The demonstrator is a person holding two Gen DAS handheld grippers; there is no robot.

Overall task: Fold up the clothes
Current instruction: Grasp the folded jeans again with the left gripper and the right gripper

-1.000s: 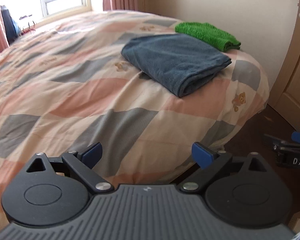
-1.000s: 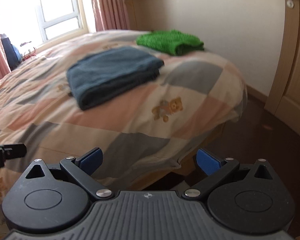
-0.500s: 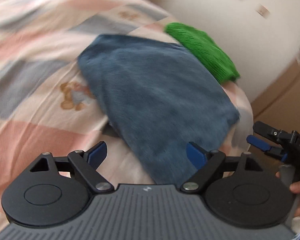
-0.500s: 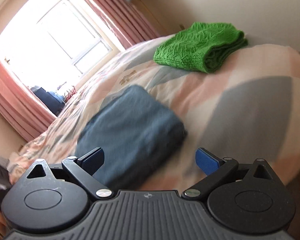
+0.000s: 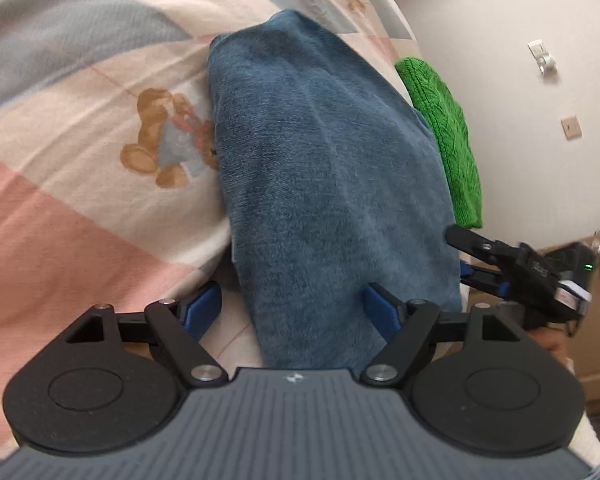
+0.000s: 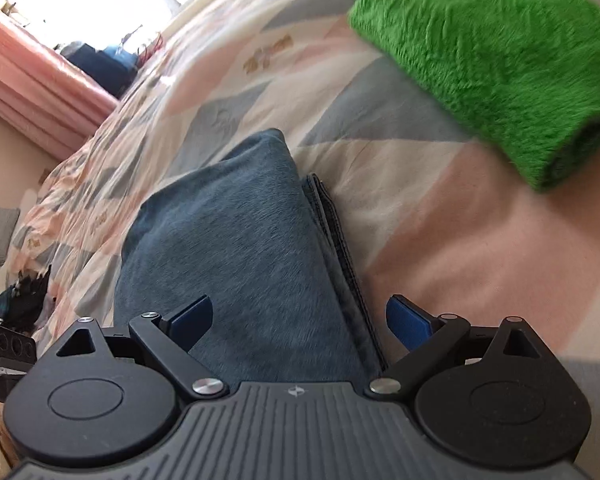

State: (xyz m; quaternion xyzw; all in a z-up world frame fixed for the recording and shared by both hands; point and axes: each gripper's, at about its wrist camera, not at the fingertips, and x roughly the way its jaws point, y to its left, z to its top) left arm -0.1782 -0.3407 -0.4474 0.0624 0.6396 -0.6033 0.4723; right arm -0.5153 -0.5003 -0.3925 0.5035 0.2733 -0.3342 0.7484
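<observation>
No lettering can be read; the marking on the right gripper (image 5: 538,270) is too blurred.

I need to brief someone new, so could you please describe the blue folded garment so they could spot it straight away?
Start at the bed with the patchwork quilt. On it lie two folded pieces near one edge. The blue folded garment is the smooth, denim-coloured one beside the teddy bear print, unlike the fuzzy bright green knit.
</observation>
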